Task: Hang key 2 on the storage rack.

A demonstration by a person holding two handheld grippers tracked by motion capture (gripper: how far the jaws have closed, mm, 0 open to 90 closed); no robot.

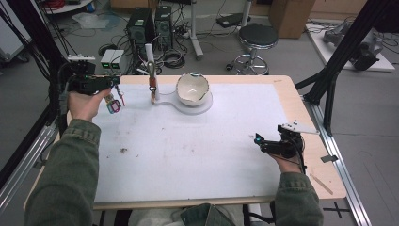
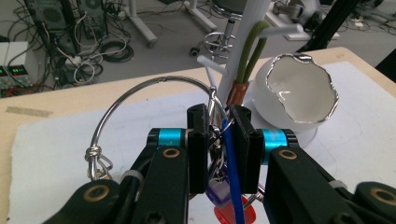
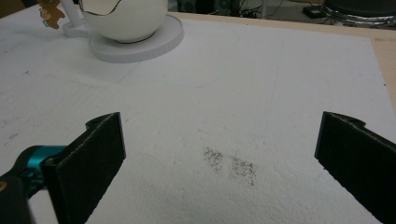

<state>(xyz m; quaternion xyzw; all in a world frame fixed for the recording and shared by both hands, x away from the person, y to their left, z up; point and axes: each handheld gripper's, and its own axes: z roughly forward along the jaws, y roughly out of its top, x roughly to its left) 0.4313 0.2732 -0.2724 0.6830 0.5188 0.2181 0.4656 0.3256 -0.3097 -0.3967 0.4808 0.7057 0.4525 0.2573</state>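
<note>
Metal key ring (image 2: pixel 140 100), light, stiff and slippery, dangling tags: we clamp it in the left gripper (image 2: pixel 218 135); our right gripper (image 3: pixel 219 158) gapes wide, empty

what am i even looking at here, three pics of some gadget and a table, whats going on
A person sits at a table covered with a white sheet and holds a hand tool in each hand; each tool ends in two black jaws that pinch things.

The high view looks down from above. The other two pictures come from small cameras mounted on the tools, looking out along their jaws.

The left gripper is shut on a bunch of keys: a big wire ring with small coloured tags hanging below it, lifted off the table. The right gripper rests low near the table's right edge, jaws wide open and empty.

On the far side of the table stands a white bowl with a jagged silver rim on a round base, joined to a thin white stand with pegs, where something brown hangs.
</note>
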